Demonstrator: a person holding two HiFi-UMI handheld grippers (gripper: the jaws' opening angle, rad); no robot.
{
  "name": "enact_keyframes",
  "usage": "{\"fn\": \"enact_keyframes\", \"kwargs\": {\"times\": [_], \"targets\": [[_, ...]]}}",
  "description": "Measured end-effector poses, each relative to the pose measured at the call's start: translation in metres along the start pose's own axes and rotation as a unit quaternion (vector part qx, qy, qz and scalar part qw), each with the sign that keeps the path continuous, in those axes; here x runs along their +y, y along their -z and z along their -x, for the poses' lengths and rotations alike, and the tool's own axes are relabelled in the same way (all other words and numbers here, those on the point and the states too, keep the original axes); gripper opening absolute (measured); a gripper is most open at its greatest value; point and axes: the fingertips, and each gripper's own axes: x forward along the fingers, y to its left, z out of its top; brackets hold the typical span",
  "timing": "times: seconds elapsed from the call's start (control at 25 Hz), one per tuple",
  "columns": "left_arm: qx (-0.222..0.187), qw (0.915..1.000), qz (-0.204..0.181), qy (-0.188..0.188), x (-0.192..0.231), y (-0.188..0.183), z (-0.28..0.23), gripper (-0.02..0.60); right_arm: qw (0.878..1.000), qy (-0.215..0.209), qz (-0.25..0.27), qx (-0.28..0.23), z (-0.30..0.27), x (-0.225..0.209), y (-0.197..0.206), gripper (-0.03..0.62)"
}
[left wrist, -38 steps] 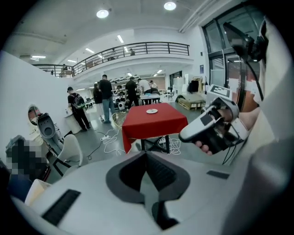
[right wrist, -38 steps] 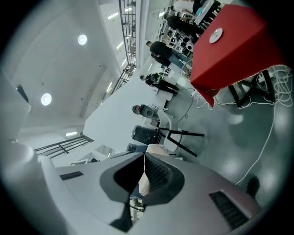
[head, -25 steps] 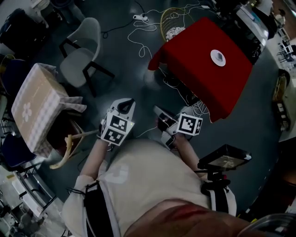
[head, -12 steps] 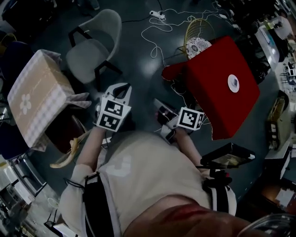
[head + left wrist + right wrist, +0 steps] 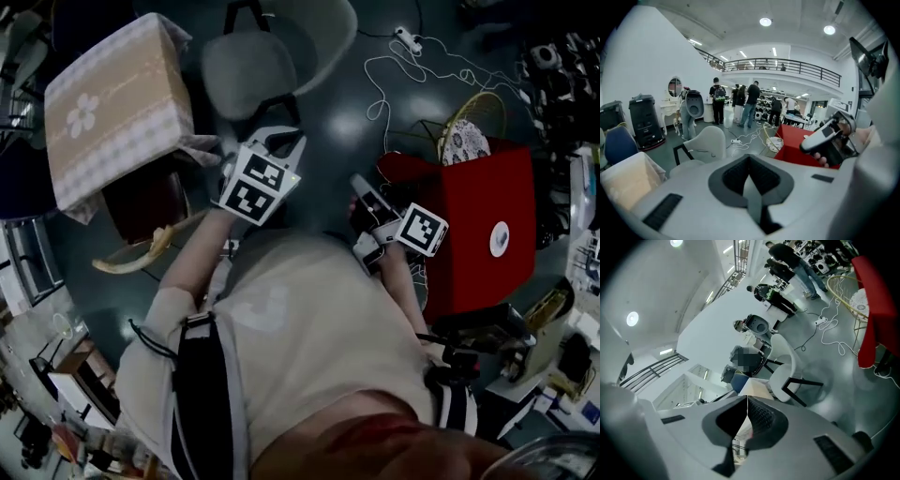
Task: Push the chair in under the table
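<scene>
A pale grey shell chair (image 5: 272, 56) with black legs stands on the dark floor at the top middle of the head view, apart from both tables. Next to it on the left is a table under a beige checked cloth (image 5: 117, 103). My left gripper (image 5: 284, 141) is shut and empty, its tip just short of the chair's seat. My right gripper (image 5: 359, 183) is also shut and empty, held beside a red-covered table (image 5: 487, 234). The chair (image 5: 705, 145) lies ahead in the left gripper view, and the same chair (image 5: 785, 369) shows in the right gripper view.
White cables (image 5: 403, 66) and a power strip trail over the floor by a gold wire basket (image 5: 469, 141). A dark seat (image 5: 145, 202) with pale wooden legs is tucked under the beige table. Several people (image 5: 745, 101) stand far off. Cluttered benches line the right edge.
The person has turned toward the chair: it went from the upper left to the top middle of the head view, and the red table slid to the right. Both grippers swung along, still shut.
</scene>
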Motion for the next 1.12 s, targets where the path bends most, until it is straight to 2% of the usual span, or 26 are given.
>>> {"fn": "enact_keyframes", "kwargs": {"times": [0.16,0.24,0.44,0.56,0.68,0.88,1.12], "targets": [[0.007,0.9988,0.038,-0.03,0.05,0.008,0.005,0.008,0.998,-0.032,-0.007,0.051,-0.065,0.006,-0.016,0.011],[0.011,0.9974,0.06,-0.039,0.057,0.014,0.011,0.008,0.996,-0.046,-0.013,0.074,-0.08,0.009,-0.015,0.011],[0.03,0.9923,0.084,-0.086,0.065,0.029,0.015,0.008,0.99,-0.077,-0.025,0.118,-0.099,0.012,-0.016,0.011],[0.033,0.9847,0.119,-0.123,0.091,0.027,0.008,0.008,0.982,-0.096,-0.024,0.162,-0.133,0.003,-0.031,0.011],[0.038,0.9788,0.126,-0.157,0.102,0.014,-0.006,0.008,0.976,-0.114,-0.038,0.181,-0.152,-0.005,-0.053,0.011],[0.051,0.9687,0.136,-0.201,0.113,-0.01,-0.032,0.008,0.965,-0.13,0.028,0.228,-0.17,-0.007,-0.093,0.011],[0.062,0.9516,0.162,-0.254,0.128,-0.036,-0.057,0.008,0.949,-0.137,0.031,0.283,-0.192,-0.04,-0.132,0.011]]}}
